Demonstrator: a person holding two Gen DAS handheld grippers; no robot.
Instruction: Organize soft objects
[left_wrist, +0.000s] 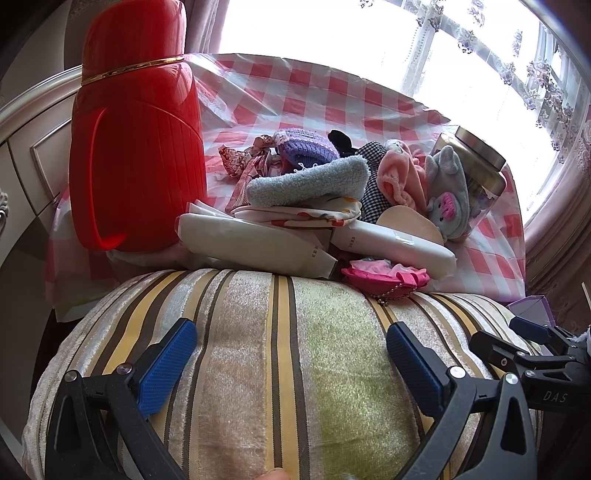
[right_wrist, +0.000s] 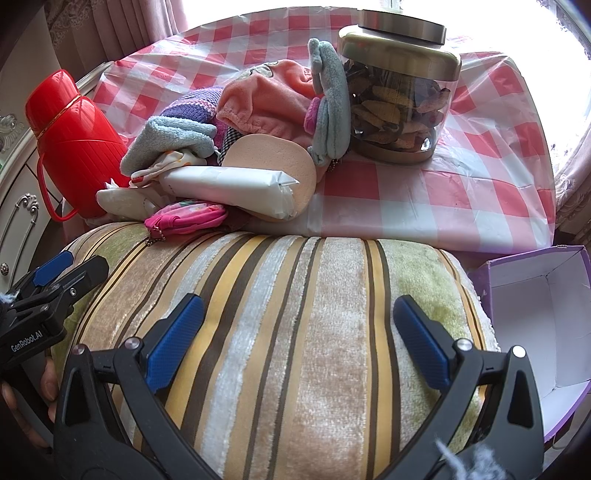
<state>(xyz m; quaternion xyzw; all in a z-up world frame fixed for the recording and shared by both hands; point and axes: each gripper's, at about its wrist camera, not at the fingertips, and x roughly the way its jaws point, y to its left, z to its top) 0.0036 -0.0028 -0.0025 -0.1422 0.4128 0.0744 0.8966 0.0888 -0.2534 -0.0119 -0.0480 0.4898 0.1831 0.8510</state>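
Lying against the near edge of the checked tabletop (right_wrist: 406, 206), one striped velvet cushion (right_wrist: 295, 332) is recorded; one heap of soft items (left_wrist: 332, 184), one red flask (left_wrist: 136, 147) and one glass jar (right_wrist: 399, 99) are counted behind. Left gripper (left_wrist: 291, 365) and right gripper (right_wrist: 299, 339) fingers are spread wide over the cushion, nothing clamped; contact cannot be told.

- The right hand-held gripper (right_wrist: 295, 343) hung spread wide over a striped cushion (right_wrist: 280, 314).
- The left hand-held gripper (right_wrist: 61, 273) showed at the cushion's left edge.
- Behind, a heap of soft items (right_wrist: 236, 122) lay on the checked worktop (right_wrist: 424, 192), between a red flask (right_wrist: 74, 144) and a glass jar (right_wrist: 400, 96).
- An open purple box (right_wrist: 535, 314) stood at right.
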